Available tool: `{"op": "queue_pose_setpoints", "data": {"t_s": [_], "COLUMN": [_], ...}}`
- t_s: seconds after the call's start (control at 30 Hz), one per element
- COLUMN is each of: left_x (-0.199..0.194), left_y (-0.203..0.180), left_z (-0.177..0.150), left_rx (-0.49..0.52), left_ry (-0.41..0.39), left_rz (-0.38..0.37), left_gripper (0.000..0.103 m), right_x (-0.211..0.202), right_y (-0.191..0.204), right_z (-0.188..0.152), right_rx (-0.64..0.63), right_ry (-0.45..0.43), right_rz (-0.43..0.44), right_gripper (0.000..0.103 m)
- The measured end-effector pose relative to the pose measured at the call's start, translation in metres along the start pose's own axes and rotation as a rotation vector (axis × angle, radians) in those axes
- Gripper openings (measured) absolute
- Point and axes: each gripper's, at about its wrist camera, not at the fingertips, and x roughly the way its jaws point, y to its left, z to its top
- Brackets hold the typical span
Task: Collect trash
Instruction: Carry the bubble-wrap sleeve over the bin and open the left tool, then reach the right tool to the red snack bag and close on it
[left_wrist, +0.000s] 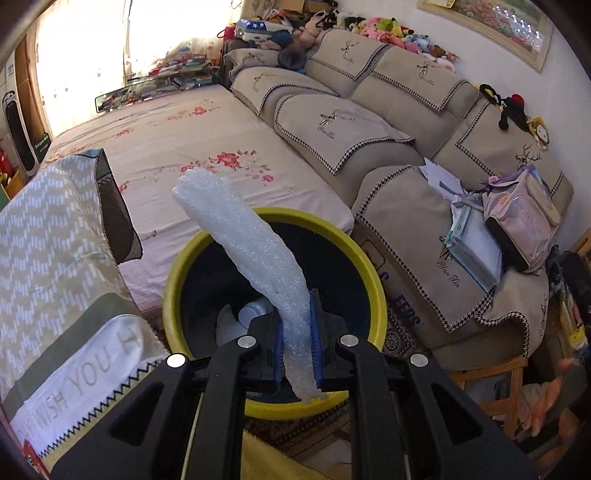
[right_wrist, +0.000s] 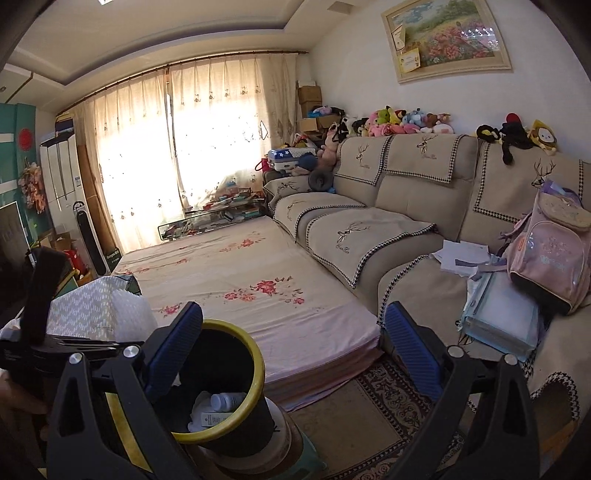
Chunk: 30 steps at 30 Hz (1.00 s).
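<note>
So the left gripper (left_wrist: 297, 328) is clamped tight on a long white strip of bubbly foam packing wrap (left_wrist: 243, 251), blue pads squeezing its lower end from both sides. The strip runs up and forward from the fingers, leaning a bit to the left, and a short stub pokes out below the pads toward the camera. Right underneath and just ahead of the fingers sits the round black trash bin with the yellow rim (left_wrist: 364, 266), so the foam is hanging over its open mouth. Down inside you can make out something pale and round, but it's too dark to say more from that view.

The right gripper (right_wrist: 291, 343) has its fingers spread wide apart with nothing between them. The same bin (right_wrist: 255, 354) sits low and just beside its left finger, partly hidden behind that blue pad. From this side the contents show better: a small white plastic bottle (right_wrist: 227, 400) lying on its side, a little white carton box (right_wrist: 218, 417) next to it, and some crumpled white paper.

Ahead of both tools is a flat bed with a pale pink floral sheet (right_wrist: 258, 280), and off to the right a beige sofa with deer-embroidered covers (right_wrist: 399, 206). A pink sparkly school backpack (right_wrist: 550, 251) sits on the sofa's seat, far right.
</note>
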Motion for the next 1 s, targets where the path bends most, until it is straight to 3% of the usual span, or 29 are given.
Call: {"op": "queue_pose_setpoints", "data": {"t_s": [0.07,0.13,0.17,0.2,0.4,0.53,0.73,1.0], "left_x": [0.021,0.036,0.040,0.041,0.000,-0.073,-0.188,-0.289], "left_y": [0.004,0.008,0.008,0.010,0.028,0.050,0.110,0.243], "left_z": [-0.001,-0.001,0.000,-0.001,-0.009,-0.024,-0.071,-0.148], "left_rx": [-0.004,-0.006,-0.008,-0.012,-0.031,-0.050,-0.123,-0.342], "left_ry": [0.033,0.053,0.057,0.051,-0.023,-0.192,-0.434,-0.577], "left_rz": [0.008,0.026,0.037,0.046,0.015,0.037,0.215,0.468], "left_gripper": [0.019,0.041,0.063,0.067,0.070,0.080,0.087,0.089], "right_x": [0.000,0.000,0.001,0.002,0.003,0.007,0.016,0.001], "right_y": [-0.001,-0.001,0.001,0.002,0.013,0.031,0.111,0.263], "right_z": [-0.001,-0.001,-0.002,-0.002,-0.002,-0.001,-0.009,-0.046], "right_rx": [0.001,0.001,-0.001,-0.003,-0.016,-0.025,-0.084,-0.271], "right_ry": [0.003,0.007,0.008,0.008,0.015,0.032,0.102,0.228], "right_rz": [0.009,0.016,0.015,0.015,0.021,0.069,0.303,0.624], "right_gripper": [0.094,0.094,0.094,0.094,0.094,0.094,0.094,0.094]}}
